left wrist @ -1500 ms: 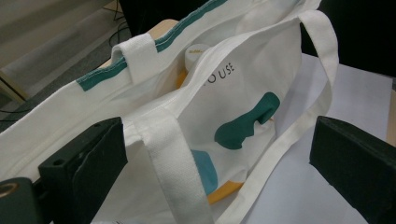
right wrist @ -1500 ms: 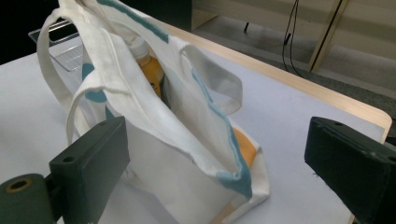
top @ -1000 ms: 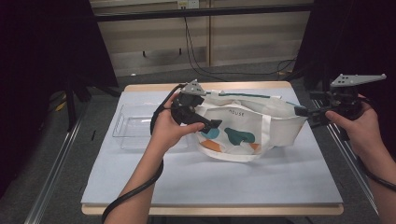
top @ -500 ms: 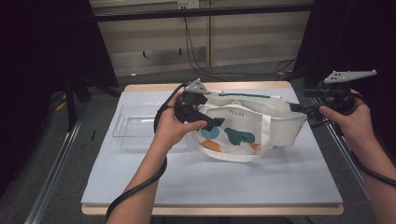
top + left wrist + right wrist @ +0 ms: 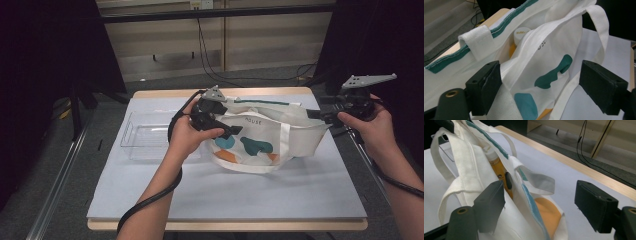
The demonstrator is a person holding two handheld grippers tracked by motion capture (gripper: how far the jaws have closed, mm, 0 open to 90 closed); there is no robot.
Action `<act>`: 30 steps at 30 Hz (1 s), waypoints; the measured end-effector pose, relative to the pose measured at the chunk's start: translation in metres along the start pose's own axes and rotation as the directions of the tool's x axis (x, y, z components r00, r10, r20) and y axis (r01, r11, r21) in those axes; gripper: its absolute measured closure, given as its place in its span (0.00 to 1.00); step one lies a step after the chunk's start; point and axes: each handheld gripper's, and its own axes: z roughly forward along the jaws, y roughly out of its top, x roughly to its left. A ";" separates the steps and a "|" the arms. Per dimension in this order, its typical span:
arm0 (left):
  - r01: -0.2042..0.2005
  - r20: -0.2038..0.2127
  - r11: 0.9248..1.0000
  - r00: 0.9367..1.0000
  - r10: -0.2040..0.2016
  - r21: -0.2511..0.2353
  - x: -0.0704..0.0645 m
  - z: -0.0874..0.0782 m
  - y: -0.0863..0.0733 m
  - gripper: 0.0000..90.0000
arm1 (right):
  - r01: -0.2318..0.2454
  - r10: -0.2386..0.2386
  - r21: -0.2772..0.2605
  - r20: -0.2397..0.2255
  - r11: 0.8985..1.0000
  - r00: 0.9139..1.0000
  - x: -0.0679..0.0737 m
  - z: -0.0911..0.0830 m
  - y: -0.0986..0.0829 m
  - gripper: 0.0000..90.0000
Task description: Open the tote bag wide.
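One white tote bag (image 5: 265, 145) lies mid worktop (image 5: 225, 195), w/ one orange bottle (image 5: 496, 165) inside. One clear tray (image 5: 145, 137) sits at left. Two grippers: left gripper (image 5: 225, 129) and right gripper (image 5: 320, 116), both jaws wide apart at the bag's rim.

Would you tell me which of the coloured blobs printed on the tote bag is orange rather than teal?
On the tote bag, the orange blob is the lowest one, near the bottom edge towards the left gripper. The two teal blobs sit above it.
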 end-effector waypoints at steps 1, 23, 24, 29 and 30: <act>-0.005 0.003 1.000 1.000 0.005 -0.002 0.001 0.000 0.000 0.23 | -0.006 0.006 0.000 0.003 1.000 1.000 0.000 0.001 0.000 0.26; 0.007 -0.049 0.999 0.999 -0.005 0.043 0.009 0.010 -0.002 0.69 | -0.012 0.012 0.044 -0.017 0.999 1.000 -0.005 0.016 0.004 0.60; 0.007 -0.050 0.999 0.999 -0.005 0.045 0.009 0.010 -0.002 0.71 | -0.013 0.014 0.049 -0.021 0.999 1.000 -0.006 0.017 0.004 0.64; -0.018 -0.028 0.998 0.999 0.019 0.062 0.008 0.009 -0.002 0.86 | 0.006 -0.006 0.068 -0.011 0.998 1.000 -0.006 0.021 0.008 0.78; -0.023 -0.027 0.997 0.999 0.025 0.068 0.008 0.009 -0.002 0.88 | 0.008 -0.008 0.065 -0.011 0.998 1.000 -0.006 0.021 0.009 0.83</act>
